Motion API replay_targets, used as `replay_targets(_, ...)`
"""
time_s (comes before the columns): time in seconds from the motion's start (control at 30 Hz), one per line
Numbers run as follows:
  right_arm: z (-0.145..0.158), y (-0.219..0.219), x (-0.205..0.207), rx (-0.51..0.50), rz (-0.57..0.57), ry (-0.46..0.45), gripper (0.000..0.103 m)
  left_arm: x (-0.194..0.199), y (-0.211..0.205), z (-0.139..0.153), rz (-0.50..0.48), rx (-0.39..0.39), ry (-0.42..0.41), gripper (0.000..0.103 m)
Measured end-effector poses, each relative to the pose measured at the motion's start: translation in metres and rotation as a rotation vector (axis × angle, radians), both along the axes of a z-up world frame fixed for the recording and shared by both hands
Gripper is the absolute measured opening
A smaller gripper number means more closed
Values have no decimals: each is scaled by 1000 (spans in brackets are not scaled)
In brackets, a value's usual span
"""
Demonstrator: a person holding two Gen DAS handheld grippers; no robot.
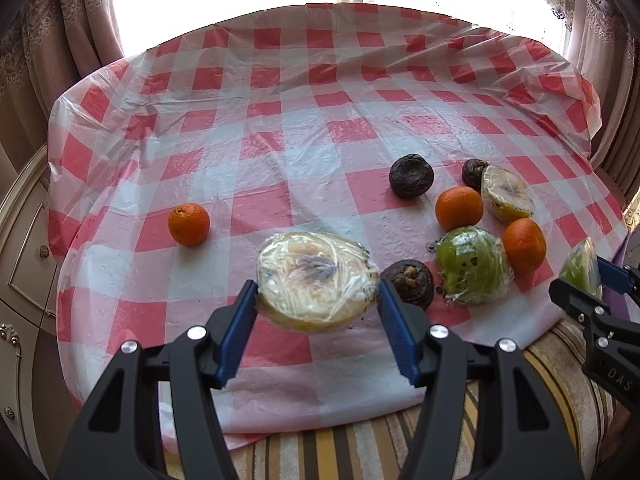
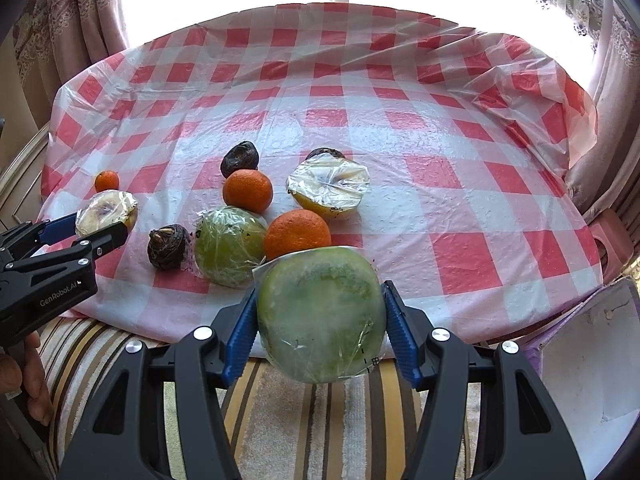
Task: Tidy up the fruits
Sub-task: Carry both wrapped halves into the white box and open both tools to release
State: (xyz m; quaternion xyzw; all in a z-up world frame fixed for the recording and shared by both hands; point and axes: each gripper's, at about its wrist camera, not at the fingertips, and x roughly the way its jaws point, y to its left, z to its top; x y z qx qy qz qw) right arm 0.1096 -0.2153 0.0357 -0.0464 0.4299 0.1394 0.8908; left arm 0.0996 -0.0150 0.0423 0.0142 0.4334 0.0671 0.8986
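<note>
My left gripper (image 1: 318, 292) is shut on a plastic-wrapped yellow fruit half (image 1: 316, 276) and holds it over the near edge of the checked tablecloth (image 1: 280, 80). My right gripper (image 2: 320, 304) is shut on a wrapped green fruit half (image 2: 322, 314), held above the near table edge. On the cloth lie a second wrapped green half (image 2: 230, 246), a second wrapped yellow half (image 2: 328, 188), three oranges (image 2: 248, 191) (image 2: 298, 234) (image 1: 189, 224) and three dark wrinkled fruits (image 1: 411, 176) (image 2: 168, 247) (image 2: 240, 159).
A striped cushion (image 2: 300, 420) lies just below the table's near edge. A white board (image 2: 588, 360) stands at the right. Curtains (image 1: 80, 20) and a bright window are behind the table. A cabinet (image 1: 24, 240) stands at the left.
</note>
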Motion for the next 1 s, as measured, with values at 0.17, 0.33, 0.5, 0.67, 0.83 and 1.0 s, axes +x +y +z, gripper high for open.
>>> replay_targets(0.17,8,-22,-2,16,-38,-12,58,-3,-17,18,-39,17,-34,61)
replay_targets(0.33,16,-55,-3,28,-96,-26,58,-1,-49,36,-113,26,-60,61)
replay_targets(0.5,26,-97,-4,26,-168,-46,58,4,-100,42,-227,39,-64,61)
replay_targets(0.67,33,-143,-6,11,-248,-68,58,6,-165,42,-370,34,-57,61)
replay_targets(0.83,32,-194,-7,-16,-336,-78,58,5,-228,42,-493,15,-54,61)
replay_targets(1.0,21,-241,-8,-65,-429,-74,58,3,-286,39,-615,-12,-46,61)
